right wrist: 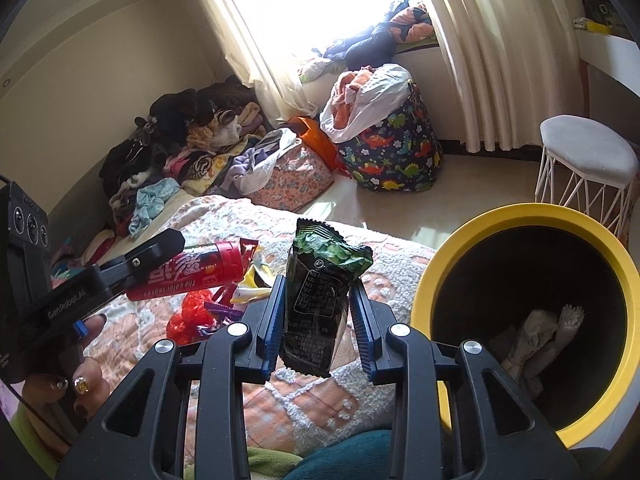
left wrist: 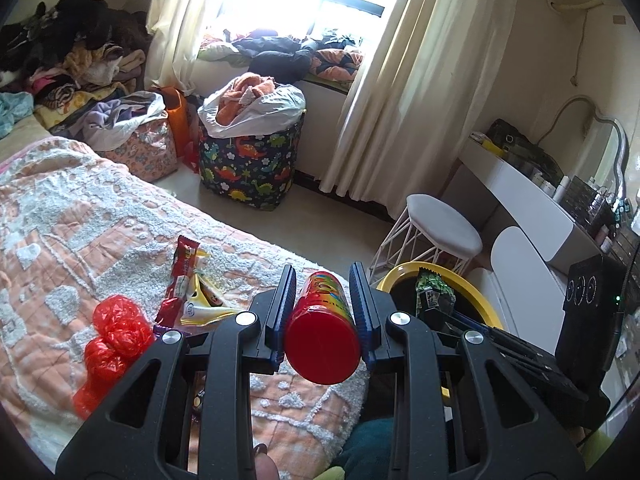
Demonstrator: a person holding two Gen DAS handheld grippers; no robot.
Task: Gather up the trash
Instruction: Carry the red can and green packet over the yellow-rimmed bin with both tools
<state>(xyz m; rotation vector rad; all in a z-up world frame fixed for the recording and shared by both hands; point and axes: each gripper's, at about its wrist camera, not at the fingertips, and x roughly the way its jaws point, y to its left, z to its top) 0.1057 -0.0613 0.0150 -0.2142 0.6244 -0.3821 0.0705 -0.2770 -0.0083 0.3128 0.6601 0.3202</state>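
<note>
One red can (left wrist: 323,340); one green snack packet (right wrist: 318,300); one yellow-rimmed bin (right wrist: 592,236); one white stool (right wrist: 588,156); two fabric laundry bags (left wrist: 248,164), both stuffed.

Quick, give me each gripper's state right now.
Left gripper: shut on the red can.
Right gripper: shut on the dark snack bag.

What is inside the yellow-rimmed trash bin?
Inside the yellow-rimmed trash bin, crumpled pale trash lies at the bottom. The dark interior hides anything else; its near side is covered by the right gripper.
</note>
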